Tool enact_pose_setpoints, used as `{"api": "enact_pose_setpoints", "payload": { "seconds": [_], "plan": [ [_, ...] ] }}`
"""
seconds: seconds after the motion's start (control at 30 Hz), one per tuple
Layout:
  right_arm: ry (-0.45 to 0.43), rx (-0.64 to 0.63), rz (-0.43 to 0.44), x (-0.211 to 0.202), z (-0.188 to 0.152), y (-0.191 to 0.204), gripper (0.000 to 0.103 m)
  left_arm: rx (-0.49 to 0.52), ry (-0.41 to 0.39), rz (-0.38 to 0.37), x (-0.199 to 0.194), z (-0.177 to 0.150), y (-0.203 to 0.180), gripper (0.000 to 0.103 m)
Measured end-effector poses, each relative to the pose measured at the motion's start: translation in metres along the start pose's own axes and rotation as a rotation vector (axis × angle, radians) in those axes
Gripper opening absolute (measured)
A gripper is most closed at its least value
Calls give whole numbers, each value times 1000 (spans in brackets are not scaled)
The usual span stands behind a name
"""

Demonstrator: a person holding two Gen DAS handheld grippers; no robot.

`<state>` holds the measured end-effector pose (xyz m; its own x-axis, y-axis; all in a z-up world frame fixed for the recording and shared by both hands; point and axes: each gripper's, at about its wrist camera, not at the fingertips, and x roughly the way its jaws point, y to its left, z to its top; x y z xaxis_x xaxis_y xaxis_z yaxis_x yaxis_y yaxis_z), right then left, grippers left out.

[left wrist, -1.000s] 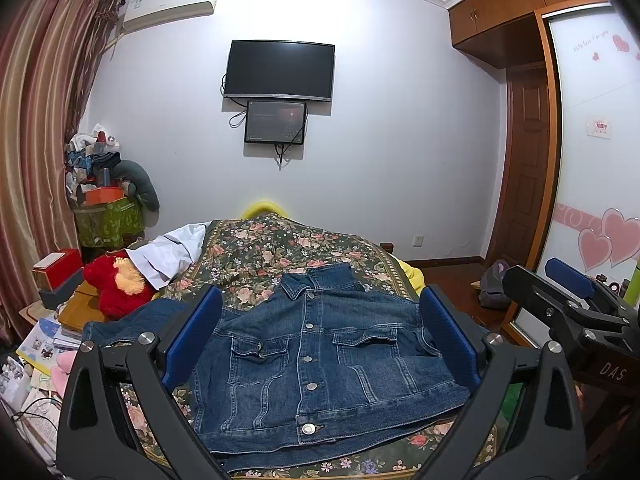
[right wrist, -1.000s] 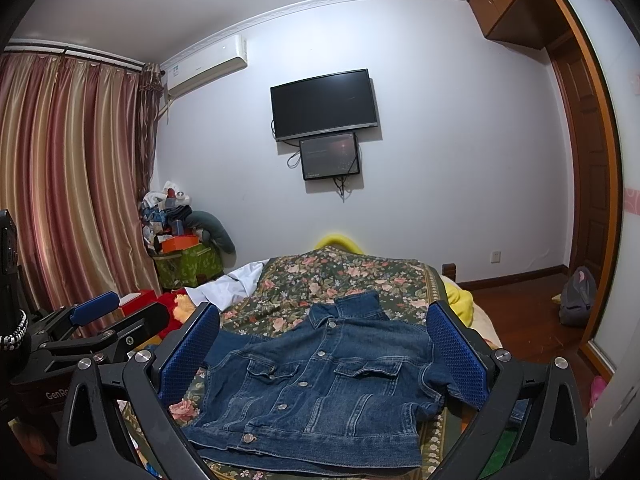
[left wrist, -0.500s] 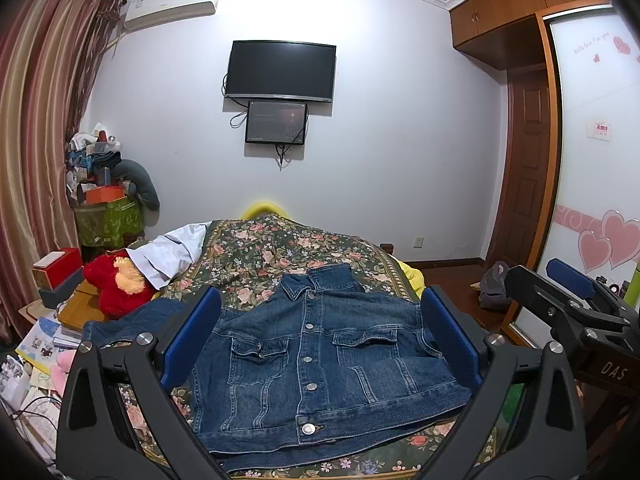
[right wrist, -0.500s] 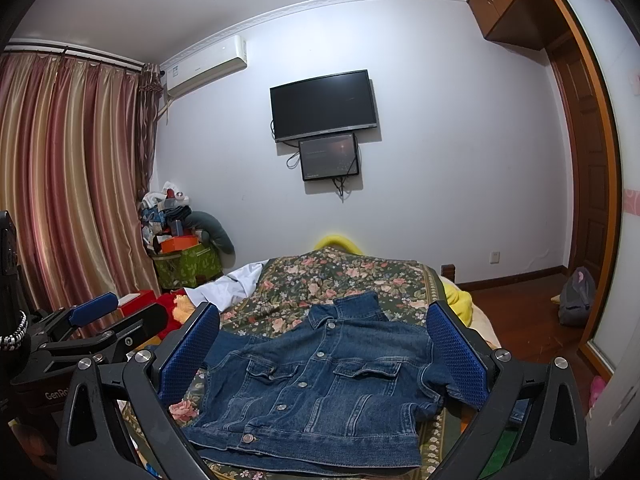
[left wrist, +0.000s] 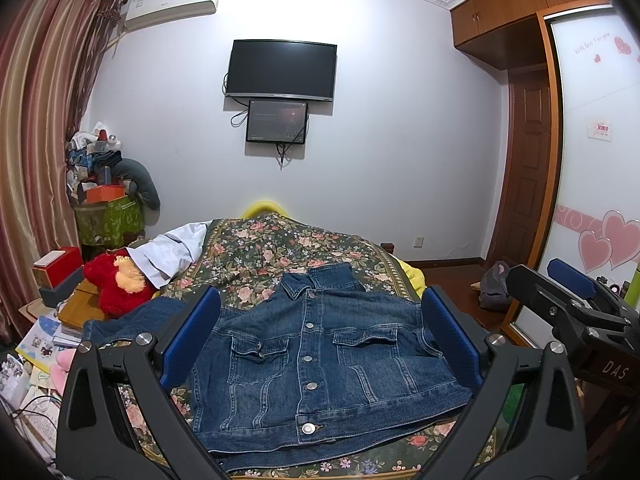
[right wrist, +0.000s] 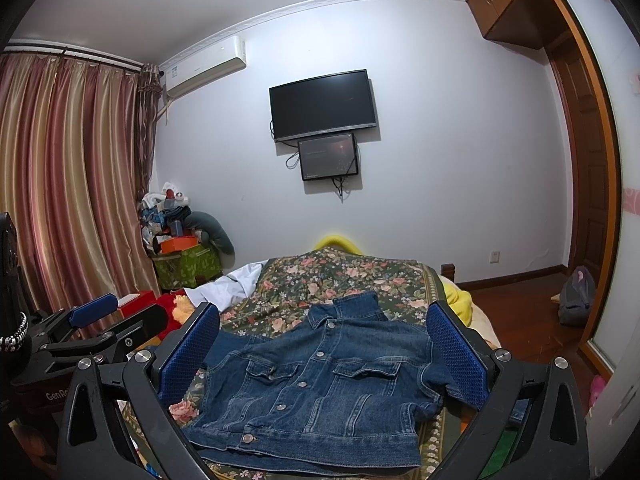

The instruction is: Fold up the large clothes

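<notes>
A blue denim jacket (left wrist: 320,360) lies flat and buttoned, front up, on the floral bedspread (left wrist: 260,248), collar away from me. One sleeve (left wrist: 132,320) stretches out to the left. My left gripper (left wrist: 320,336) is open and empty, held above the near edge of the jacket. My right gripper (right wrist: 324,352) is open and empty too, above the jacket (right wrist: 320,384) from the right side. The right gripper shows at the right edge of the left wrist view (left wrist: 576,312); the left gripper shows at the left of the right wrist view (right wrist: 88,328).
A red plush toy (left wrist: 112,280) and a white garment (left wrist: 172,248) lie at the bed's left. Boxes and papers (left wrist: 44,340) crowd the left floor. A yellow pillow (right wrist: 460,300) sits at the bed's right. Wardrobe door (left wrist: 600,200) and a bag (left wrist: 494,286) stand right.
</notes>
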<state>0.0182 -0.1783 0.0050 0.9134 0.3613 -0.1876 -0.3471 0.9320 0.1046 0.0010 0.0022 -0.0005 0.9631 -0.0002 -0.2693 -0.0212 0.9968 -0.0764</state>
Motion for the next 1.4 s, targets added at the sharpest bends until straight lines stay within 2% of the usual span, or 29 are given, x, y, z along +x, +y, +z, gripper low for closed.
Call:
{"api": "enact_pose_setpoints", "payload": {
  "seconds": [0.57,0.97,1.17,1.4],
  "plan": [
    [10,1,-4,5,-5,2,103,-6,1,5,1,-4,2,102],
    [97,20,3,37,-15,0,103,-29,63,12,29,-14,19,102],
    [180,44,16,80,-25,-2,103,-96,139,75,63,-22,60,102],
    [293,-4,-7,148,-40,8,103,-202,257,211,115,-35,140,102]
  ]
}}
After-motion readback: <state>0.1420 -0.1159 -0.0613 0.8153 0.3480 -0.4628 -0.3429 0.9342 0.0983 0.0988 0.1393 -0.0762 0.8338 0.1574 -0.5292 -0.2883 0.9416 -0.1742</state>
